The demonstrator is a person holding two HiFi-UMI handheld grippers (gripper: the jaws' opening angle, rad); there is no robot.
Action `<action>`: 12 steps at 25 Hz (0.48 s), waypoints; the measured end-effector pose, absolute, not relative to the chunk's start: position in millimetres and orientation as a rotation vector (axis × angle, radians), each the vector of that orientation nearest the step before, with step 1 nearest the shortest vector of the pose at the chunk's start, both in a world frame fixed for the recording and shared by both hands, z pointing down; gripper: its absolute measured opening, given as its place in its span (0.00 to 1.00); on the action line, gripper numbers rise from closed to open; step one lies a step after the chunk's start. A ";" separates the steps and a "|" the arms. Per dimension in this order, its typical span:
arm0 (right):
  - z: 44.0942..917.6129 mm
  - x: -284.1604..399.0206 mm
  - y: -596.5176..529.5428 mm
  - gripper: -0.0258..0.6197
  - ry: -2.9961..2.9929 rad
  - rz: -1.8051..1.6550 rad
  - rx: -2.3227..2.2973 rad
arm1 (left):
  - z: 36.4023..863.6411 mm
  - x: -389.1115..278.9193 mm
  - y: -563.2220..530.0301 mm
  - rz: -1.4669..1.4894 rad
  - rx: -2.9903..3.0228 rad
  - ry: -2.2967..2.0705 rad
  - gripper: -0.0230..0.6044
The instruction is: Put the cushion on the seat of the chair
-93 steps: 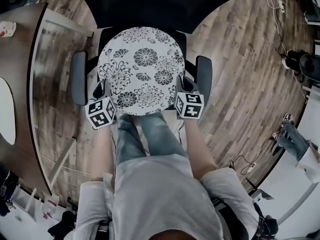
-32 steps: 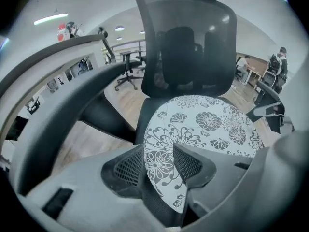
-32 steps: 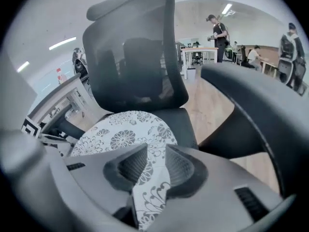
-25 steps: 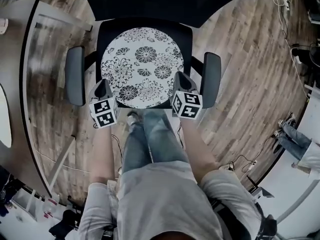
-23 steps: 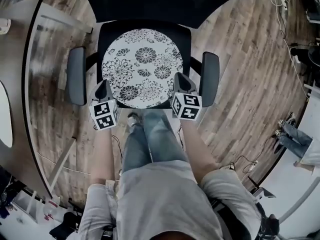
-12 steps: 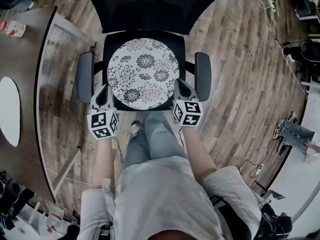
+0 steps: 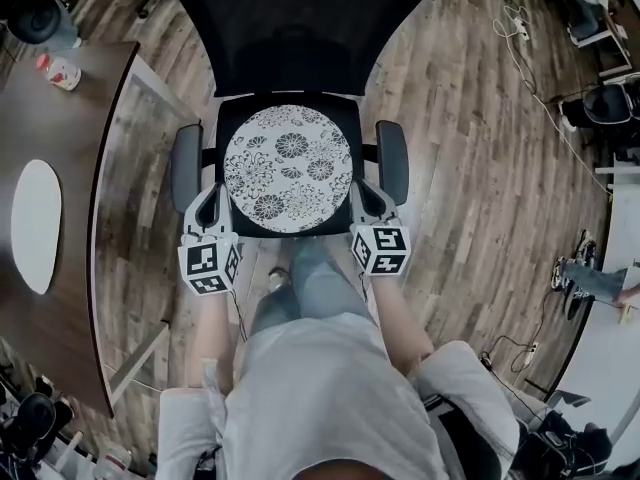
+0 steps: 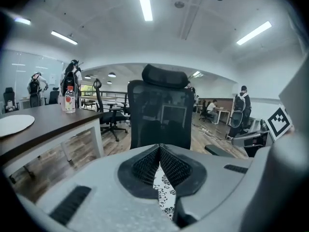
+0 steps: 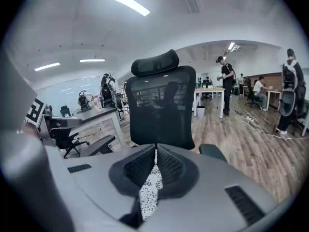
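- The black mesh office chair point(image 7: 290, 38) is standing at twelve o'clock in the head view.
- The round black-and-white floral cushion point(image 7: 288, 168) is lying flat on the chair's seat point(image 7: 226, 118).
- The left gripper point(image 7: 207, 203) is hovering at the cushion's eight o'clock, its jaws pressed together and pinching nothing.
- The right gripper point(image 7: 364, 196) is hovering at the cushion's four o'clock, its jaws likewise together and empty.

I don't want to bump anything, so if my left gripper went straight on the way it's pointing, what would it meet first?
Most likely the chair's backrest, dead ahead of the left gripper; depth is unclear, so possibly the cushion first.
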State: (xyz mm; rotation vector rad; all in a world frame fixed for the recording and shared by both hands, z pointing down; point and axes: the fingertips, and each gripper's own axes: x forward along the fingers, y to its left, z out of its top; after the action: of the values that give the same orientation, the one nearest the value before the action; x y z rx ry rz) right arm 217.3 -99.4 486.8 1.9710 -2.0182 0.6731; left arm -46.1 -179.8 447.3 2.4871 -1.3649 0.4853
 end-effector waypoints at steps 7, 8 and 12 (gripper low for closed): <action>438.1 210.9 -76.6 0.07 -2.053 0.572 2.023 | 392.7 -49.7 -159.7 0.410 2.587 -1.362 0.05; 431.4 209.2 -73.3 0.07 -2.058 0.549 2.024 | 385.9 -50.5 -156.5 0.400 2.600 -1.363 0.05; 402.3 203.8 -64.0 0.07 -2.079 0.464 2.047 | 359.3 -53.3 -147.6 0.354 2.643 -1.363 0.05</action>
State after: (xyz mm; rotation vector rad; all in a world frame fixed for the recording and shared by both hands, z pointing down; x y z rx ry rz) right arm 203.8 -64.0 402.3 2.0473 -2.0788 0.4636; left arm -53.3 -147.6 359.3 2.6430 -1.3633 0.3541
